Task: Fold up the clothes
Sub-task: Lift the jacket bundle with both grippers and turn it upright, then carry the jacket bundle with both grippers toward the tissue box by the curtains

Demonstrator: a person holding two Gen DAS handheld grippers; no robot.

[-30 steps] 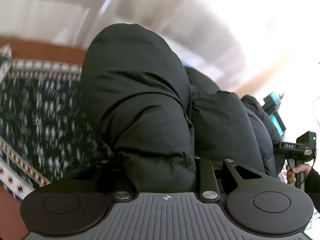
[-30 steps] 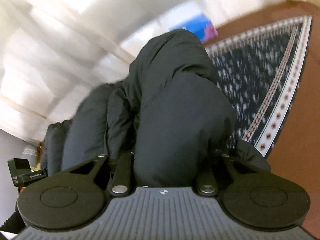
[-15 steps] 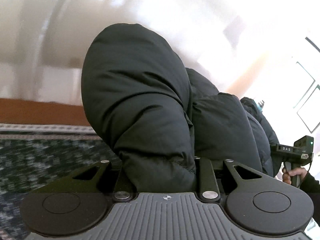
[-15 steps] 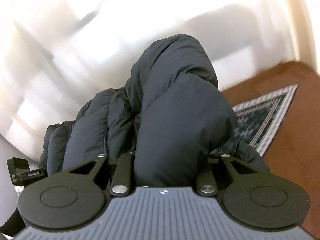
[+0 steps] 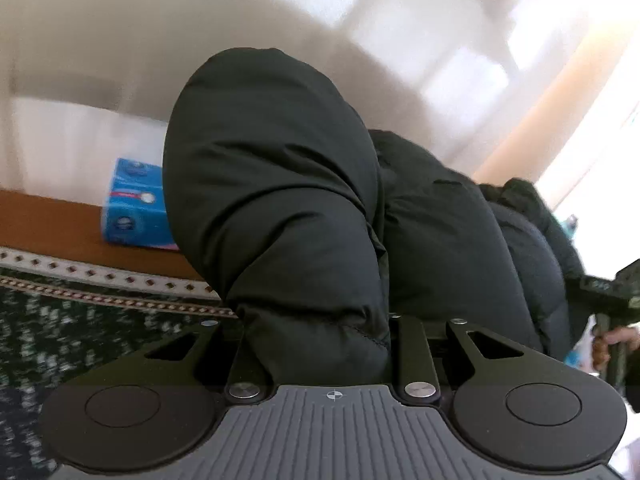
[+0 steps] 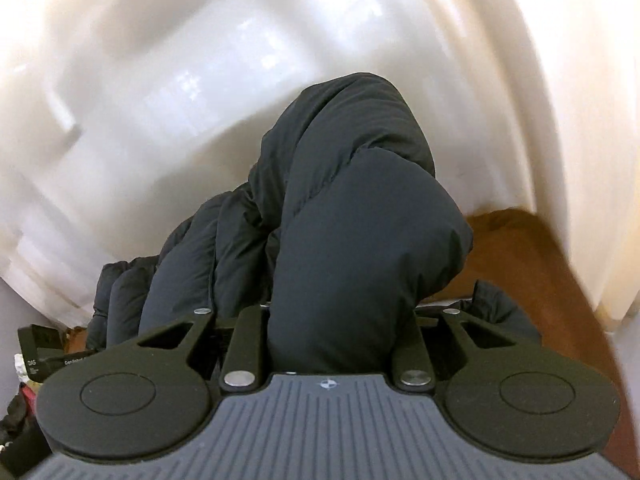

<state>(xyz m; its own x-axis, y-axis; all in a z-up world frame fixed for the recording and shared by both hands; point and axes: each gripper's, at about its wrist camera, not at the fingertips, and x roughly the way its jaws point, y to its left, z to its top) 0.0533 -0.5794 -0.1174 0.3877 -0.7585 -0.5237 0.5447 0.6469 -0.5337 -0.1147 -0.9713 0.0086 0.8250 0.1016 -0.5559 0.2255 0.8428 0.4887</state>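
Bulging up between both sets of jaws, the black quilted puffer jacket (image 5: 280, 208) is clamped by the left gripper (image 5: 320, 344) and the right gripper (image 6: 336, 340), each pinching a thick padded fold. Behind the jacket lie a dark patterned rug (image 5: 80, 320), a brown floor (image 5: 52, 224) and a blue rectangular packet (image 5: 134, 208).

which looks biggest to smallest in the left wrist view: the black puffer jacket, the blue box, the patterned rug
1. black puffer jacket, though it sits nearest the lens
2. patterned rug, partly cut off by the frame edge
3. blue box, partly hidden behind the jacket
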